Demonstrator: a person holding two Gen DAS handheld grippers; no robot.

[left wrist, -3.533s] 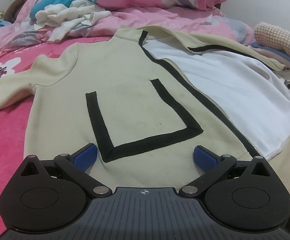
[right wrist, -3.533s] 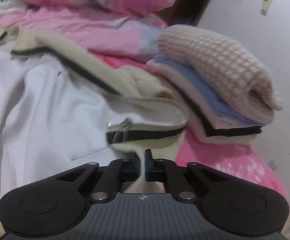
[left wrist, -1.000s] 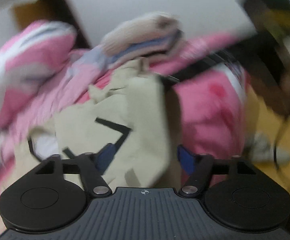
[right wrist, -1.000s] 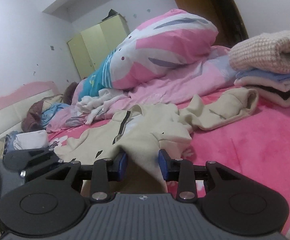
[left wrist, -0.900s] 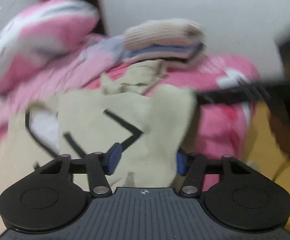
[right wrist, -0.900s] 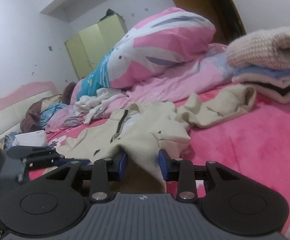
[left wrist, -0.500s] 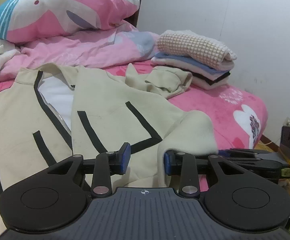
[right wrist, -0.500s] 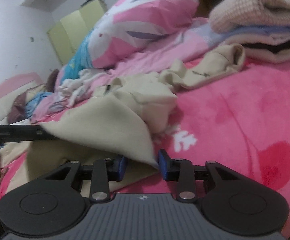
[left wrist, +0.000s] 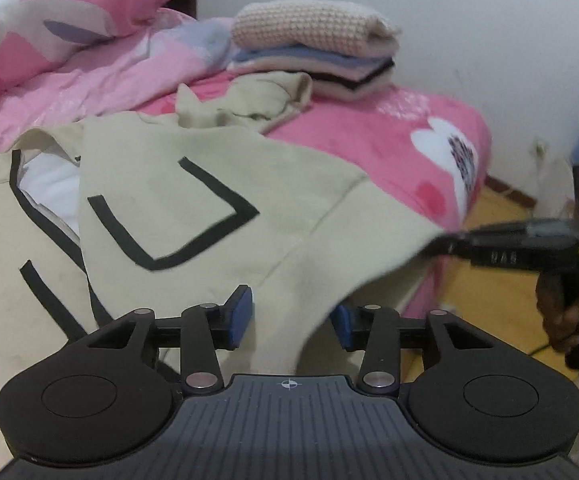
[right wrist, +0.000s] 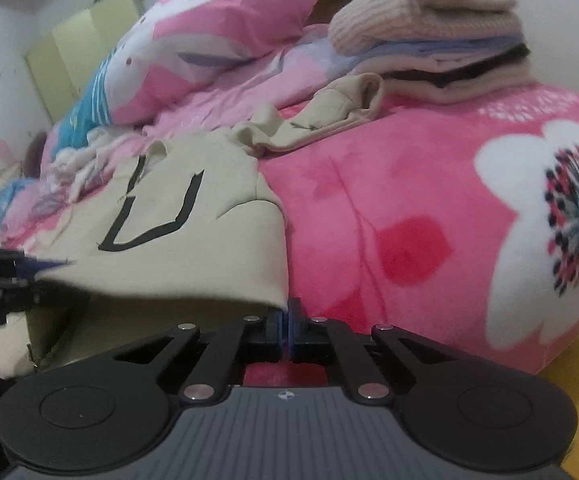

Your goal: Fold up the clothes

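right tongs [right wrist: 288, 330]: pads pressed together on the hem corner of the beige zip jacket [right wrist: 193, 236], lower centre of right wrist view; same tongs show at right edge of left wrist view, tip on the lifted hem corner, a hand [left wrist: 573, 312] behind them.
left tongs [left wrist: 291, 320]: jaws parted and opening right now; jacket hem drapes between the blue pads [left wrist: 241, 314], pads not pressing it as far as I can see.
jacket: spread front-up on the pink floral bed blanket [right wrist: 429, 216], fills left and centre of left wrist view; bottom hem raised off the bed toward the cameras.
front panels: black-trim pocket outlines [left wrist: 193, 220] face up; zip edges not fully met, white lining [left wrist: 49, 184] shows at upper left.
sleeve [right wrist: 329, 120]: crumpled, lying out toward the stack, not tucked in.
folded stack [left wrist: 317, 44]: several garments done, upper centre, at far bed edge.
unfolded pile [right wrist: 81, 164]: loose white clothing at left, still waiting.
progress: early on this jacket — laid out, no fold yet.
left to do: judged — sleeves in, body folded, add to stack, then the loose pile.
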